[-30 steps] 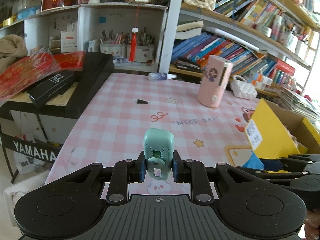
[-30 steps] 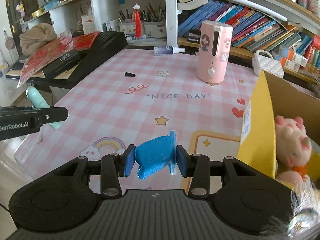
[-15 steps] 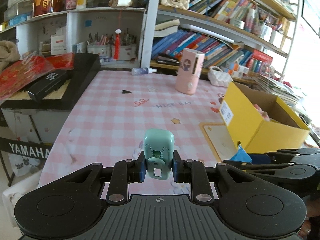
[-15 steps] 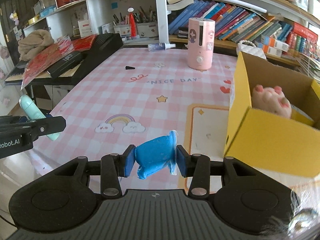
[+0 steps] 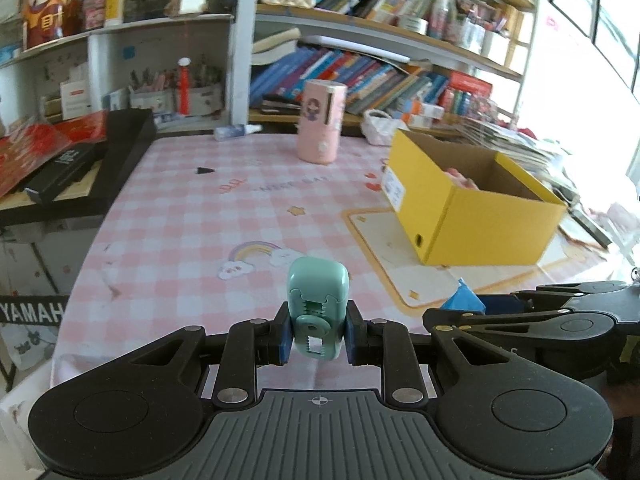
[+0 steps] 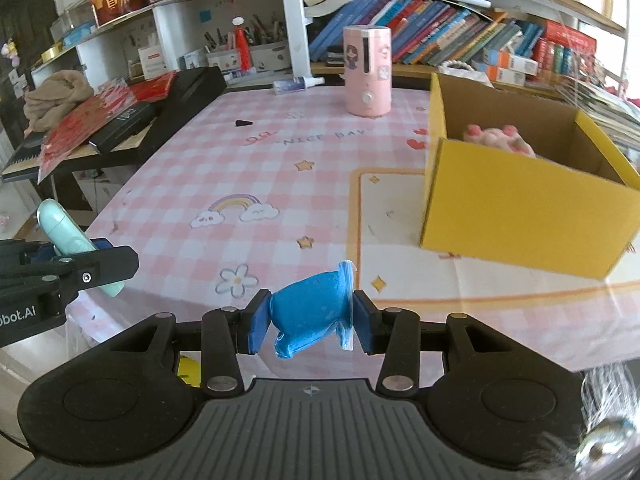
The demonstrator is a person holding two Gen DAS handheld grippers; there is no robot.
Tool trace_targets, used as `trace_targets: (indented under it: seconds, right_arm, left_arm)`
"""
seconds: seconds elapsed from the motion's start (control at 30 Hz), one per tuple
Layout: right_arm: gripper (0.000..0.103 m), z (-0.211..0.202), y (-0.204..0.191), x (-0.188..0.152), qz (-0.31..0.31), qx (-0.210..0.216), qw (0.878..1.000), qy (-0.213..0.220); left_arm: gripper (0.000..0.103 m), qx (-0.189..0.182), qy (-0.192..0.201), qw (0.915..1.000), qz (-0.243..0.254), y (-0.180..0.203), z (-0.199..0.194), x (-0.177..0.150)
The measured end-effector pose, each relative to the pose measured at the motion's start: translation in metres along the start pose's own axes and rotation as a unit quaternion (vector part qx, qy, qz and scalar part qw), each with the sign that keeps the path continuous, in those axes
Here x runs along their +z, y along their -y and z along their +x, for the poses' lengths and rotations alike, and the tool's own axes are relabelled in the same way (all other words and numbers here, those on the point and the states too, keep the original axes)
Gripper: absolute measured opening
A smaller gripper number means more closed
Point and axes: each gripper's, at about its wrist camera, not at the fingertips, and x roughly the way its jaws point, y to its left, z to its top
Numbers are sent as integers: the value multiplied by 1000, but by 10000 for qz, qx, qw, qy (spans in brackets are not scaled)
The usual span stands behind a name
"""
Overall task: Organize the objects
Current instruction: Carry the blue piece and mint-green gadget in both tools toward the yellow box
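Evidently mid-carry: the left gripper [image 5: 316,338] clamps a mint green clip [image 5: 318,312], the right gripper [image 6: 310,316] pinches a blue packet [image 6: 310,308]. The yellow box [image 6: 520,208] sits at two o'clock; each needs lifting over its rim.

"NICE DAY" printed on pink checked tablecloth [image 6: 320,184]. "YAMAH", cut off, on black keyboard stand panel [image 5: 30,312]. "obot.AI", cut off, on left gripper [image 6: 80,268]. Yellow box label [image 5: 394,189] unreadable.
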Motion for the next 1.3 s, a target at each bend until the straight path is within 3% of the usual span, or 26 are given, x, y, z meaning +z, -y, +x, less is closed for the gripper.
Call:
trace_targets:
  seconds: [0.33,0.7,1.07,1.3]
  right_arm:
    - [41,-29,29,-26,504,-494,9975,62]
    - [41,-59,69,-48,1114,-1132,9872,154]
    - [41,-72,102,-52,1390,-1462,9792,232]
    - [41,-68,121,-40,1400,-1469,9789,259]
  left_arm:
    - [23,-572,-80,9974,433,34,4,-3]
    - [23,-1235,-145,9877,952,76,15,0]
    - [23,-1552,-167,9801,1228,111,31,9]
    - [23,-1521,-106,9806,1234,123,43,21]
